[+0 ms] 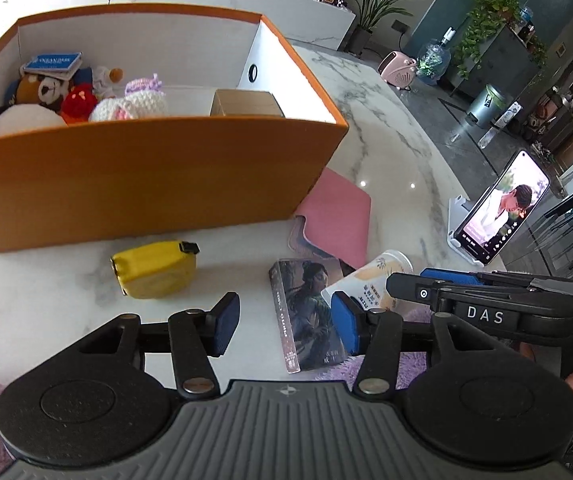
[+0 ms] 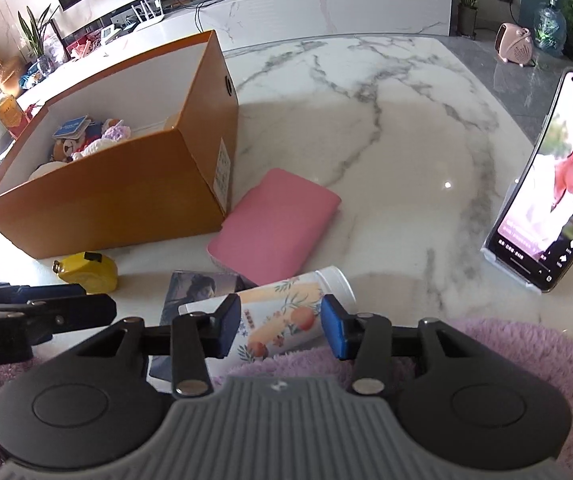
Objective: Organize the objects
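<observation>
An orange box (image 1: 158, 184) (image 2: 118, 200) on the marble table holds plush toys (image 1: 78, 100), a blue booklet and a small cardboard box (image 1: 246, 103). In front of it lie a yellow tape measure (image 1: 154, 270) (image 2: 88, 272), a dark picture book (image 1: 306, 312) (image 2: 202, 284), a pink pouch (image 1: 338, 220) (image 2: 274, 226) and a tipped floral cup (image 1: 370, 280) (image 2: 278, 316). My left gripper (image 1: 286, 328) is open over the book. My right gripper (image 2: 282, 326) is open with the cup lying between its fingers; I cannot tell if they touch it.
A phone on a stand (image 1: 498, 212) (image 2: 554, 208) plays video at the table's right edge. A purple fluffy mat (image 2: 486, 352) lies at the near edge. A white counter (image 2: 326, 4) stands beyond the table.
</observation>
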`<state>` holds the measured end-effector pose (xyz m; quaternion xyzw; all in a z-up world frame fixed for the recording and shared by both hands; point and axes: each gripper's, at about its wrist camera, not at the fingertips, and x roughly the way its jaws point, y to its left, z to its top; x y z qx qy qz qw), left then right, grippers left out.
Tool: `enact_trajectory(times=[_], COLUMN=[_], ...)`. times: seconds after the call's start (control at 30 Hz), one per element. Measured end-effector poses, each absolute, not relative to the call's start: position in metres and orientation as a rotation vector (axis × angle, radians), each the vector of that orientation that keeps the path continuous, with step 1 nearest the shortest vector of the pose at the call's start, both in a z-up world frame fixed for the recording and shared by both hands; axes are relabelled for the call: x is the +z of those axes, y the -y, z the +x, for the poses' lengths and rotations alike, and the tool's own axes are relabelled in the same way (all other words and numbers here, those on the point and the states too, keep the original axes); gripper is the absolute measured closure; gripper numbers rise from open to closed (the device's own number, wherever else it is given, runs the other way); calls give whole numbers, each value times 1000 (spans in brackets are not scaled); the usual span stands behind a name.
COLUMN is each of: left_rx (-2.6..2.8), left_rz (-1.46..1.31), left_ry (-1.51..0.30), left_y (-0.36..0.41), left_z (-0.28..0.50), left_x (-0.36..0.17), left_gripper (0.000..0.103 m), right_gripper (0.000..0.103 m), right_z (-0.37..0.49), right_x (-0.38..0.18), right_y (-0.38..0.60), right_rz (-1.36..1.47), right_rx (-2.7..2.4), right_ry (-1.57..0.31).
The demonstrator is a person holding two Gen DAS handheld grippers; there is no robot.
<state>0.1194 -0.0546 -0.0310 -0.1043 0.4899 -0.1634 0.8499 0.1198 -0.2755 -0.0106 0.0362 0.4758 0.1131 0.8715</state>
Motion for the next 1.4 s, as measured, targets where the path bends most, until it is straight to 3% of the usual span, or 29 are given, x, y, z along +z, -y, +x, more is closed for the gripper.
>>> enact_trajectory(times=[0.27, 0.4, 0.7, 0.87, 1.07, 1.4], left_rx=[-343, -325, -363, -387, -375, -298], left_rz=[-228, -185, -62, -42, 29, 49], left_ry=[-1061, -1072, -1108, -1107, -1111, -1124], left_y=[72, 76, 93, 103, 120, 107], left_z=[120, 123, 119, 123, 127, 130], left_x=[-50, -51, -62, -64, -70, -68], left_gripper=[39, 39, 33, 24, 21, 28], right_gripper=[58, 53, 46, 46, 46, 45], right_z=[126, 132, 148, 149, 150, 152], right_x=[-19, -24, -32, -33, -33, -35], right_y=[275, 273, 277, 278, 280, 275], right_rz=[67, 56, 110, 122, 147, 121], right_rx=[231, 227, 205, 212, 216, 205], right_ry=[-1039, -1066, -1118, -1120, -1122, -1138])
